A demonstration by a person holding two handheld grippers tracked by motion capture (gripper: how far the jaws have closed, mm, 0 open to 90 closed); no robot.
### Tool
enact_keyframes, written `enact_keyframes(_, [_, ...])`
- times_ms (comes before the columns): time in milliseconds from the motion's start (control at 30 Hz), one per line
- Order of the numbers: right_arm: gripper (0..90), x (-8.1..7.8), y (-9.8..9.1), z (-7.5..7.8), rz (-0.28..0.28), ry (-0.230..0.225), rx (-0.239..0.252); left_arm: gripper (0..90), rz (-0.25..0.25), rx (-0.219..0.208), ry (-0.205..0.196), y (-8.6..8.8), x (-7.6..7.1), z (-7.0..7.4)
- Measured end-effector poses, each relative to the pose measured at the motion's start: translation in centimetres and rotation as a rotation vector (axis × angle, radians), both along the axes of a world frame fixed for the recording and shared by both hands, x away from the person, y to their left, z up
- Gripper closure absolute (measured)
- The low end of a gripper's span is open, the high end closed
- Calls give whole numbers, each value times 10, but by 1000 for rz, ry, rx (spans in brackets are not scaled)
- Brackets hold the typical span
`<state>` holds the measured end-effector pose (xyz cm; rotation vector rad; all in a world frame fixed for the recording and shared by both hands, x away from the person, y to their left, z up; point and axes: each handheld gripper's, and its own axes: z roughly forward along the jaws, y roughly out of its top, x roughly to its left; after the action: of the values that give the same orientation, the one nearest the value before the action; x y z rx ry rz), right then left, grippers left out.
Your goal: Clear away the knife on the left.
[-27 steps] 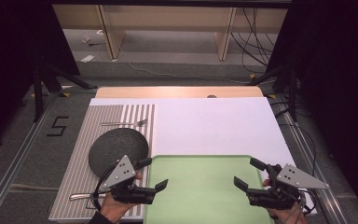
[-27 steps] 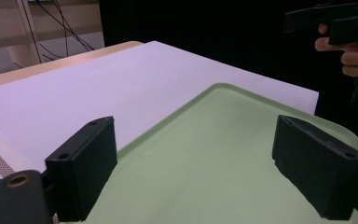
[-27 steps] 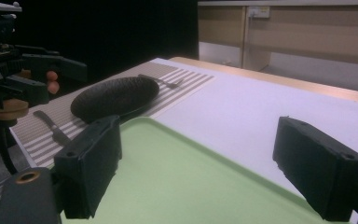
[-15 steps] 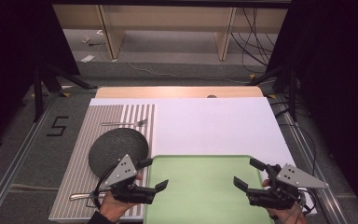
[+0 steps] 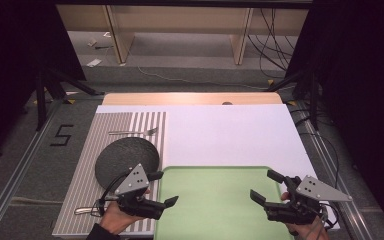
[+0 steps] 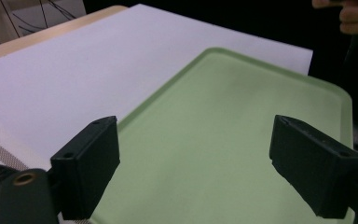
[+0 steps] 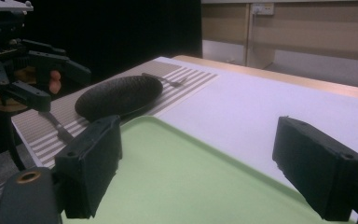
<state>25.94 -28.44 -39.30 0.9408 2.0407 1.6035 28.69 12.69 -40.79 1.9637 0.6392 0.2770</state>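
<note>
An empty light green tray (image 5: 220,200) lies at the table's near edge, partly on a white sheet (image 5: 230,135). My left gripper (image 5: 165,188) hovers open at the tray's left edge, next to a dark round plate (image 5: 127,155). My right gripper (image 5: 264,185) is open over the tray's right side. In the left gripper view the jaws of the left gripper (image 6: 200,172) stand wide apart above the tray (image 6: 223,130), with nothing between them. The right gripper (image 7: 200,172) is equally wide over the tray (image 7: 182,172), facing the plate (image 7: 119,95) and the left gripper (image 7: 64,89).
A striped placemat (image 5: 95,145) at the left carries the plate, a fork (image 5: 132,132) beyond it and a knife (image 5: 87,210) near the front. A wooden strip (image 5: 190,98) runs along the table's far edge. Cables lie on the floor beyond.
</note>
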Motion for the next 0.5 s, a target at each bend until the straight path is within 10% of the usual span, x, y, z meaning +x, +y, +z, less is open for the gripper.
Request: enact_keyframes(500, [167,0,0,0,4,3,-3,157,-13,176,95,30,11,3])
